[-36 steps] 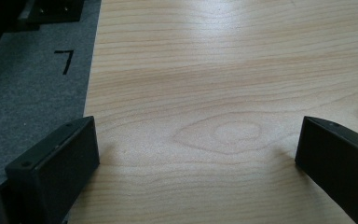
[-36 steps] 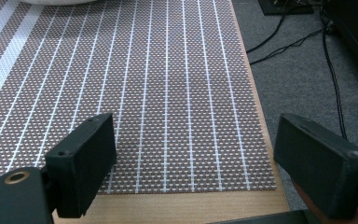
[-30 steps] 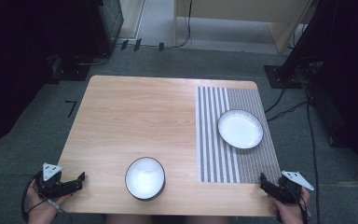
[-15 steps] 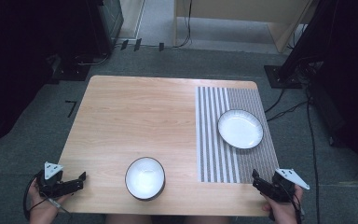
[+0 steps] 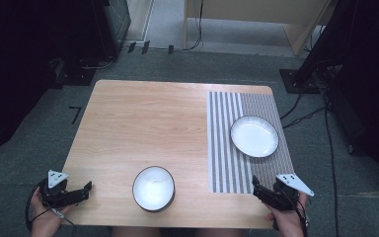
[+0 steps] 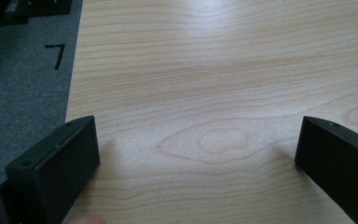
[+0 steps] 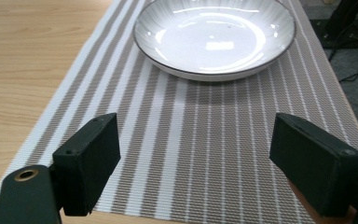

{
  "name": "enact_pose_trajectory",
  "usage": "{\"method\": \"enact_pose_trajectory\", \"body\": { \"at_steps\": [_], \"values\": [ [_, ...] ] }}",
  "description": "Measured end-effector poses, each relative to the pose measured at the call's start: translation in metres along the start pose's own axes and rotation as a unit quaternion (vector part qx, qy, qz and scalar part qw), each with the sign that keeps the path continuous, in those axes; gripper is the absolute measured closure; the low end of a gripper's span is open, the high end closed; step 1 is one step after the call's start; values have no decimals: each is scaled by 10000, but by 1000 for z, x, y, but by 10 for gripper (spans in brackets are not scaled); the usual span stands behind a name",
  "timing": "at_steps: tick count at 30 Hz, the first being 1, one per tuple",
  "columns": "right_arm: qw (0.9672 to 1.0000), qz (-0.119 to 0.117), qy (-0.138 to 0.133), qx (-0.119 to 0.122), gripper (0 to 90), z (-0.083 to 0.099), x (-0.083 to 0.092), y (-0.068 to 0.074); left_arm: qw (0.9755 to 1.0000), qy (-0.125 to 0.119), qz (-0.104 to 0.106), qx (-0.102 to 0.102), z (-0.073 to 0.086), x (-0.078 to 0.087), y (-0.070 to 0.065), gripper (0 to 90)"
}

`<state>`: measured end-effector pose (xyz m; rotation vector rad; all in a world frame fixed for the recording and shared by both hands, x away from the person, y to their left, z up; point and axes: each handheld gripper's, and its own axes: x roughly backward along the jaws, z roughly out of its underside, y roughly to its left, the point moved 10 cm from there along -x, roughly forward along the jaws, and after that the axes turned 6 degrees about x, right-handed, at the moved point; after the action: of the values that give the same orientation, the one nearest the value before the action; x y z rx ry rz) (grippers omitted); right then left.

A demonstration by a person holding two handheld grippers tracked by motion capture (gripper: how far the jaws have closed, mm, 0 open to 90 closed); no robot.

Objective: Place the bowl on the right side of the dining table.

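1. White china is sitting right ahead of the right claw (image 7: 193, 163): the plate (image 7: 214, 35) is resting flat on the striped mat (image 7: 200, 135), well apart from the spread jaws, which are holding nothing.
2. That claw is hovering over the near end of the mat at the bench (image 5: 143, 123) corner, pointing up the stripes toward the plate. My worry: if it is going in low, a jaw is likely catching the woven mat edge and dragging mat and plate together.
3. The plate rim is shallow and glossy. A pinch on just the lip is risking a slip, and the plate could be tipping or clattering back down.
4. Coming in too steep could be pushing the plate away along the mat toward the far edge instead of gripping it.
5. Over at the near left corner, the left claw (image 6: 196, 154) is idling with jaws wide apart over bare wood, empty, right at the bench edge.
6. The bowl (image 5: 153, 188) is sitting near the front edge between the two hands. A careless sweep from either side could be nudging it off toward the person's lap.
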<state>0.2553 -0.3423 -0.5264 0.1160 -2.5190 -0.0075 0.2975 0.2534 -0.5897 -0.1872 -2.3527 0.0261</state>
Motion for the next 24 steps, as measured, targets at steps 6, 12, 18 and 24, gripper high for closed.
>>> {"method": "enact_pose_trajectory", "body": {
  "at_steps": [6, 12, 18, 24],
  "values": [
    [9999, -120, 29, 58, 157, -7, -1, 15, 10000, 37, 5, -18, -1, -1, 0, 0],
    [9996, -247, 36, 156, 158, -12, -2, 31, 10000, 60, 28, -45, -2, -2, 0, 0],
    [9992, -343, 18, 224, 158, -17, -4, 44, 10000, 62, 44, -56, -3, -3, -1, 0],
    [9986, -444, -1, 302, 158, -23, -5, 59, 10000, 59, 47, -59, -4, -4, -1, 0]
  ]
}}
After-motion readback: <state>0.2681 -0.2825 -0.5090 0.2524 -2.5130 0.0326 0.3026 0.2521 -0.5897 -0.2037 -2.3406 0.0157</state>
